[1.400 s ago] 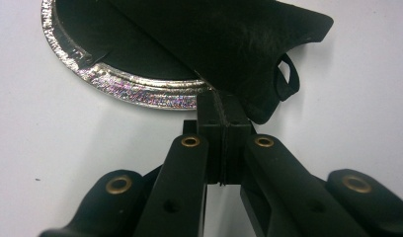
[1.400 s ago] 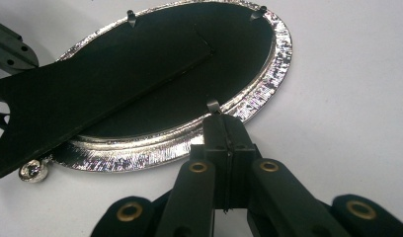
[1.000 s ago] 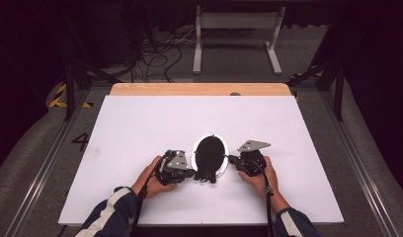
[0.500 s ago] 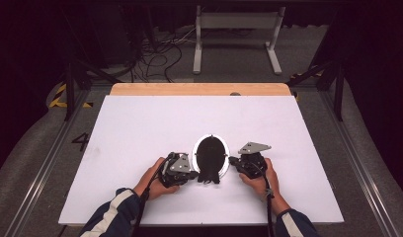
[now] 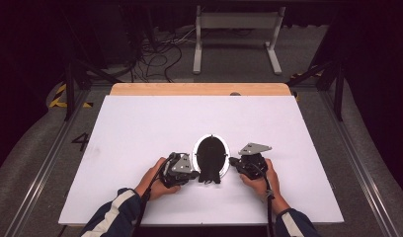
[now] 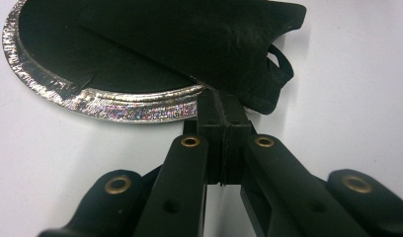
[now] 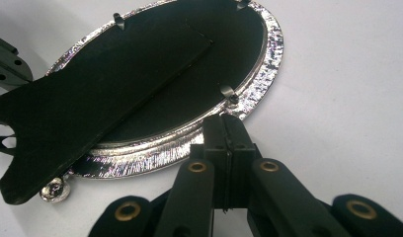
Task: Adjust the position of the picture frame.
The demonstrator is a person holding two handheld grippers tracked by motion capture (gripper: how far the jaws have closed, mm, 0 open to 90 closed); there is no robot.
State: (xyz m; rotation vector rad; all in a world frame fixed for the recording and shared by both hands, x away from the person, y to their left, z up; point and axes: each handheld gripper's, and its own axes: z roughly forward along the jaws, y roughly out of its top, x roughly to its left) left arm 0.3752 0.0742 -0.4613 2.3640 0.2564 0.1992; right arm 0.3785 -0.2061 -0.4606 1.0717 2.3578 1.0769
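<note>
An oval picture frame lies face down on the white table, silver rim around a black back. Its black easel stand lies flat across the back and juts past the near end. My left gripper is shut, and its tips touch the rim at the frame's near left, just under the stand's edge. My right gripper is shut too; its tips rest against the rim beside a small metal clip. Nothing sits between either pair of jaws.
The white board has a wooden strip along its far edge. On the floor beyond stand a metal frame and loose cables. A painted "4" marks the floor at left.
</note>
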